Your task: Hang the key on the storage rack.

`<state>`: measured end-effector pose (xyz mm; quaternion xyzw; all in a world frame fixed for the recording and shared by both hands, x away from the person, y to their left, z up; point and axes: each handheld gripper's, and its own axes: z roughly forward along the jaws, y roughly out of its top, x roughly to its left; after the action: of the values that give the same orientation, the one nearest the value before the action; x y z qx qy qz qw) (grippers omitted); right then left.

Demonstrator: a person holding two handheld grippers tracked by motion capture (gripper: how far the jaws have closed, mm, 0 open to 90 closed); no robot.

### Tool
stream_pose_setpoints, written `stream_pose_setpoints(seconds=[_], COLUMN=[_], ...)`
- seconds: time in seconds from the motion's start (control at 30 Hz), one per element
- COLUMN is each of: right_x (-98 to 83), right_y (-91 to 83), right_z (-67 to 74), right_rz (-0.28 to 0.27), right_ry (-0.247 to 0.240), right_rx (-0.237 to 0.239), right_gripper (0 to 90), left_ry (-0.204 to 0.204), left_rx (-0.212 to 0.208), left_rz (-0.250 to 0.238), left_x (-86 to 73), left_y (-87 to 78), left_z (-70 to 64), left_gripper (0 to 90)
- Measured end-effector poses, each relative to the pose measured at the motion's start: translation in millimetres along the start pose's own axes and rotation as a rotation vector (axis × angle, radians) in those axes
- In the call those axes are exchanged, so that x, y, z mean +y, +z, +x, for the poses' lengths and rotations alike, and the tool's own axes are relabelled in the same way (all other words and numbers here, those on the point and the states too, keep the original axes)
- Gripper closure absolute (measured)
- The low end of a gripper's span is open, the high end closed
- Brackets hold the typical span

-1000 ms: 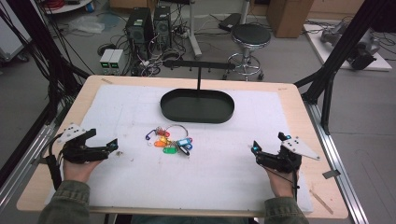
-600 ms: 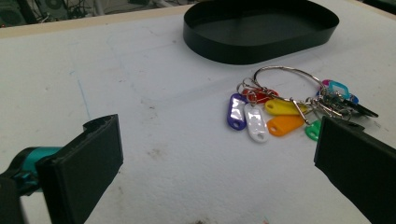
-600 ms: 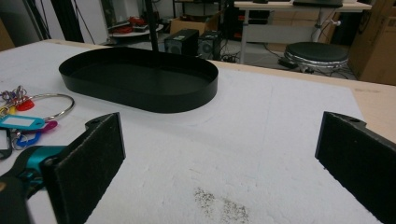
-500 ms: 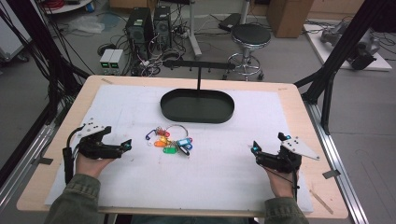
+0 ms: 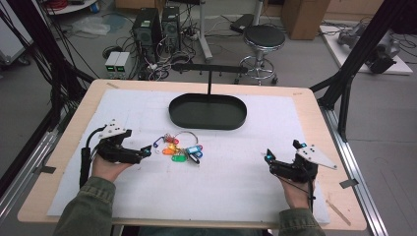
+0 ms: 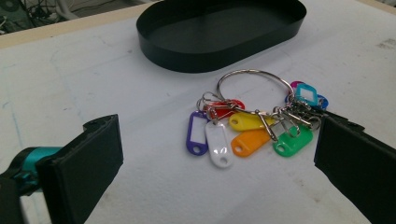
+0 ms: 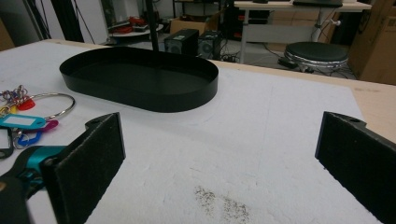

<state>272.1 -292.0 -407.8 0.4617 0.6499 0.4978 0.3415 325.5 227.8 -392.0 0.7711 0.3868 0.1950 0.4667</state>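
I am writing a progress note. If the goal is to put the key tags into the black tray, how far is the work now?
Nothing looks done yet: the black tray is empty and the bunch of key tags lies on the white mat in front of it. In hand: the left tongs are open and point at the bunch without touching it. The right tongs are open, away from it. Left: grasp, lift, place.

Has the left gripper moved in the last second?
Yes. The left gripper has slid rightward toward the key tags, which lie where they were.
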Motion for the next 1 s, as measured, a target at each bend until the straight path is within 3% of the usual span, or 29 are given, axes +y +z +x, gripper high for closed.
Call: stream_pose_setpoints(seconds=[0.47, 0.83, 1.0], right_x=[-0.2, -0.4, -0.4], right_y=[0.3, 1.5, 1.6], right_z=[-0.4, 0.4, 0.5], right_rz=[0.005, 0.011, 0.011], right_ry=[-0.003, -0.006, -0.006], right_rx=[-0.003, 0.001, 0.001], right_gripper=[0.5, 0.5, 0.5], left_ry=[0.037, 0.03, 0.065], left_rx=[-0.049, -0.057, -0.079], left_rz=[0.076, 0.105, 0.13], left_x=[7.4, 8.3, 15.1], left_y=[23.8, 31.5, 40.8], left_z=[-9.1, -9.0, -16.6], left_gripper=[1.7, 1.7, 1.7])
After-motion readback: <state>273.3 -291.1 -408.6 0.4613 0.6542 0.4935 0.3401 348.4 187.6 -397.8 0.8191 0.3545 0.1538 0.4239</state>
